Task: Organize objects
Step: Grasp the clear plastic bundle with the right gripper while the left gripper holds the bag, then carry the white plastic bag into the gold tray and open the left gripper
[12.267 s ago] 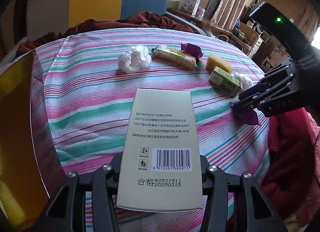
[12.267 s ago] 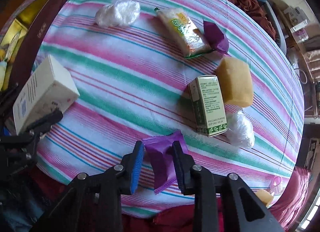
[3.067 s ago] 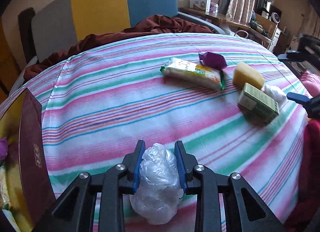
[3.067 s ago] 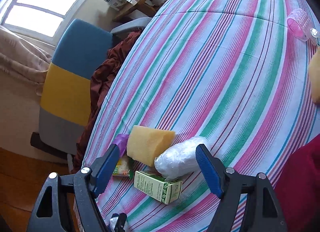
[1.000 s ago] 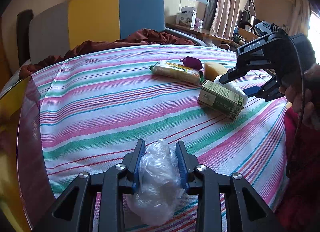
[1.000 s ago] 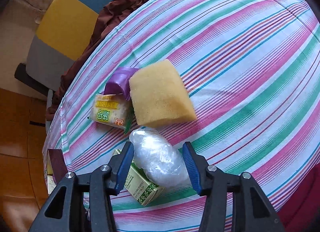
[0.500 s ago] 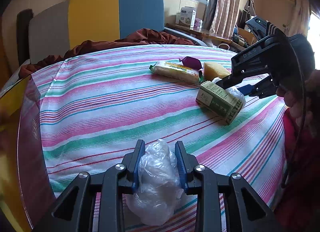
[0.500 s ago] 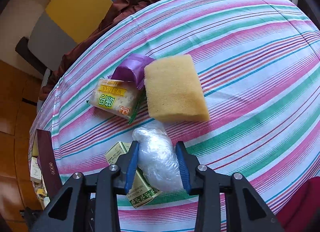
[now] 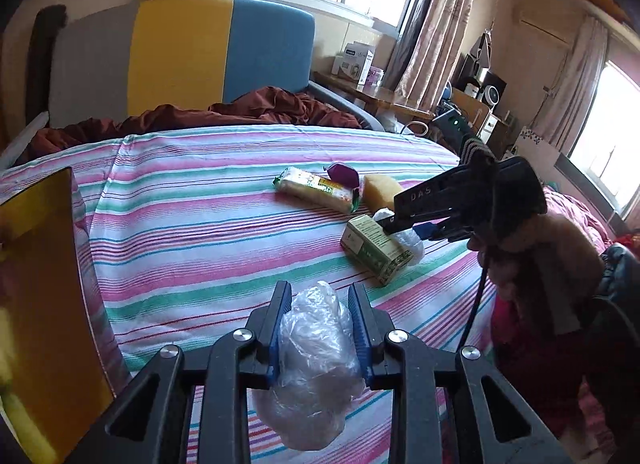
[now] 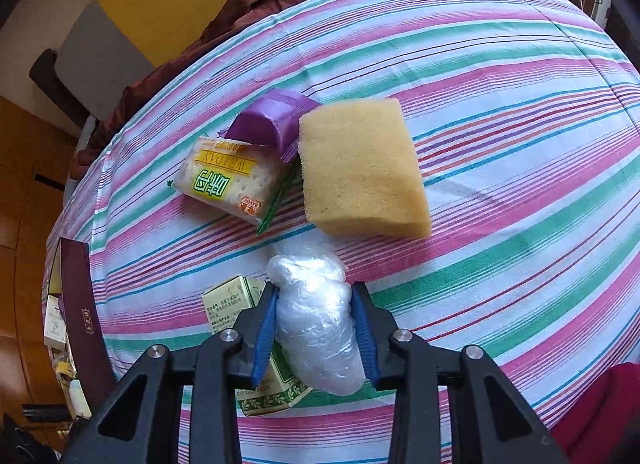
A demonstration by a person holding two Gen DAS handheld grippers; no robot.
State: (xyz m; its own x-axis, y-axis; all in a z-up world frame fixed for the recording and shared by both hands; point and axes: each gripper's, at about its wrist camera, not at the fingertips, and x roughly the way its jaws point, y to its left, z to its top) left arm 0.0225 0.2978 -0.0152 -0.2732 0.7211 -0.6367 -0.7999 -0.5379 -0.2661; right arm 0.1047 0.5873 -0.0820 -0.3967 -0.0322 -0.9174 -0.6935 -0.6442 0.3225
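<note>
Both grippers are clenched, each on a crumpled clear plastic wad. The left gripper (image 9: 319, 330) holds its plastic bundle (image 9: 316, 368) above the near edge of the striped bedcover (image 9: 192, 223), beside the dark red box (image 9: 48, 304) at the left that seems to be the collecting place. The right gripper (image 10: 314, 334) pinches the second plastic wad (image 10: 316, 320), which lies against the green carton (image 10: 240, 304) and just short of the yellow sponge (image 10: 360, 167). To do this step well, the right hand should lift straight up so the wad does not drag the carton, and keep a steady squeeze, since thin film can slip. The cracker packet (image 10: 228, 179) and purple wrapper (image 10: 276, 119) remain to be gathered.
</note>
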